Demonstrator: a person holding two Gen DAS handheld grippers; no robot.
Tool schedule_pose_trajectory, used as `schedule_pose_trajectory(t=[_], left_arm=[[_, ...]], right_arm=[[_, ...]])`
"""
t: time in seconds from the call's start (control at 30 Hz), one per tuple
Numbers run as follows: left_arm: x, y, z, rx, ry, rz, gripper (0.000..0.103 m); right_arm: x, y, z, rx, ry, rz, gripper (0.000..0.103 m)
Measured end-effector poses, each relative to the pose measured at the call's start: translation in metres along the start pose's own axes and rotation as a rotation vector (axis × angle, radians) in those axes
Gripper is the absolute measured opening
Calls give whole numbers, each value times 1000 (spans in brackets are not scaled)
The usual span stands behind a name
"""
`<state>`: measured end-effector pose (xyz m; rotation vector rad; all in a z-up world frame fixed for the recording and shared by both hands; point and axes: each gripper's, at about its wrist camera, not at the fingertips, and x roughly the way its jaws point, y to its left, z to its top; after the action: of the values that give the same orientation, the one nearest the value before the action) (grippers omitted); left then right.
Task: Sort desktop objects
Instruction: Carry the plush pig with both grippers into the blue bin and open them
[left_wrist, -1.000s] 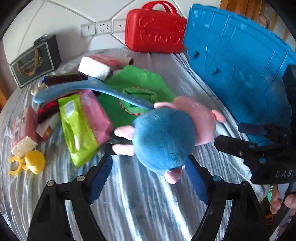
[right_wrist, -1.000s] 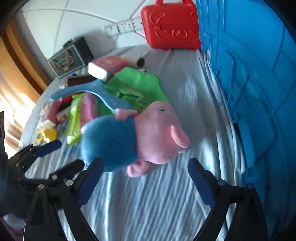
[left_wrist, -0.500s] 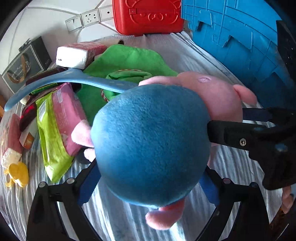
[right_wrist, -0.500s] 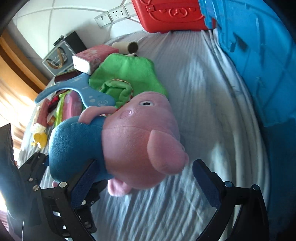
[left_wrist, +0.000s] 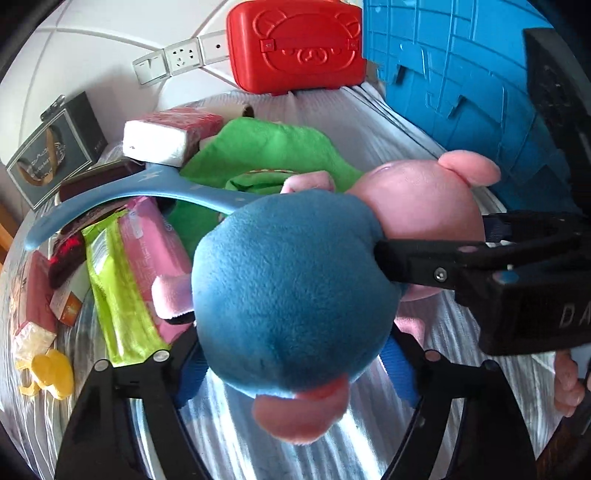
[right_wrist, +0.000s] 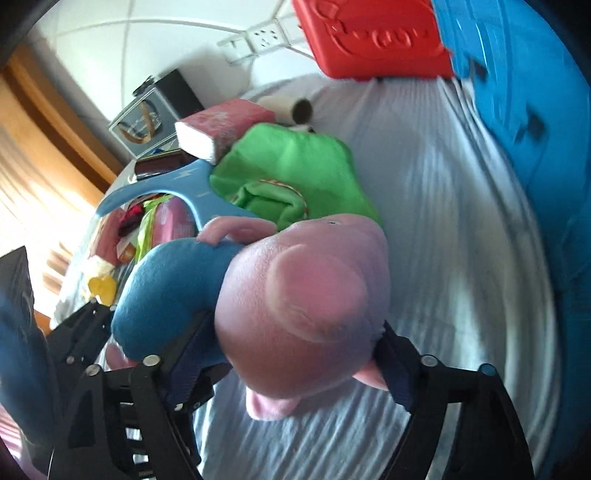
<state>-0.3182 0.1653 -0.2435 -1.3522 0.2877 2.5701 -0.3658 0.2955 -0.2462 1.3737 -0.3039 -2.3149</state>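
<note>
Both grippers, spread around plush pig a second ago, now closing: left gripper pinching blue body, right gripper pinching pink head. Two-handed grasp nearly secured; lift next.

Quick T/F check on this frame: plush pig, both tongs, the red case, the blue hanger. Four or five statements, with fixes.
1. The left tongs straddle the plush pig at its blue body. True; their jaws are closing.
2. The right tongs are at the pig's pink head. True.
3. The red case lies open. False: it stands shut at the wall.
4. The blue hanger hangs on the wall. False: it lies across the clutter.
5. The green cloth covers the pig. False: it lies behind it.
</note>
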Motion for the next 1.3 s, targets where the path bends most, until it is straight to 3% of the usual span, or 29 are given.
schedule_pose_trajectory(t=[0.23,0.47,0.53,0.57,0.67,0.7,0.73,0.77,0.83,0.9,0.97,1.0,1.13,1.17,1.3], left_arm=[[-40,11,4,-20,-79,30,79],[-120,16,25,12,-247,49,79],[-145,12,33,33,-305,47,79],[-161,8,39,46,-339,42,79],[-200,-6,53,88,-425,17,79],[-211,-13,59,103,-448,4,79],[-224,-24,66,126,-478,-13,79],[-234,-32,71,141,-499,-26,79],[-253,-59,84,184,-542,-62,80],[-266,-86,94,213,-564,-96,80],[-275,-122,107,241,-572,-142,80],[-278,-143,113,255,-568,-166,80],[-278,-211,128,295,-529,-239,81],[-277,-229,130,306,-516,-254,81],[-272,-282,132,340,-479,-288,84]], right_arm=[[-44,40,5,-66,-84,-9,72],[-108,72,17,-105,-212,-25,72],[-155,88,21,-116,-299,-55,72],[-155,88,21,-116,-299,-55,72],[-207,95,22,-112,-389,-96,72],[-244,92,20,-89,-452,-129,72],[-244,92,20,-89,-452,-129,72],[-281,83,14,-65,-513,-166,72],[-295,78,10,-59,-535,-183,72],[-345,52,-2,-29,-600,-257,73],[-361,40,-6,-15,-613,-282,73],[-384,16,-12,12,-625,-323,73],[-415,-29,-23,59,-625,-382,73],[-432,-61,-32,98,-620,-409,73],[-448,-95,-42,142,-613,-430,73]])
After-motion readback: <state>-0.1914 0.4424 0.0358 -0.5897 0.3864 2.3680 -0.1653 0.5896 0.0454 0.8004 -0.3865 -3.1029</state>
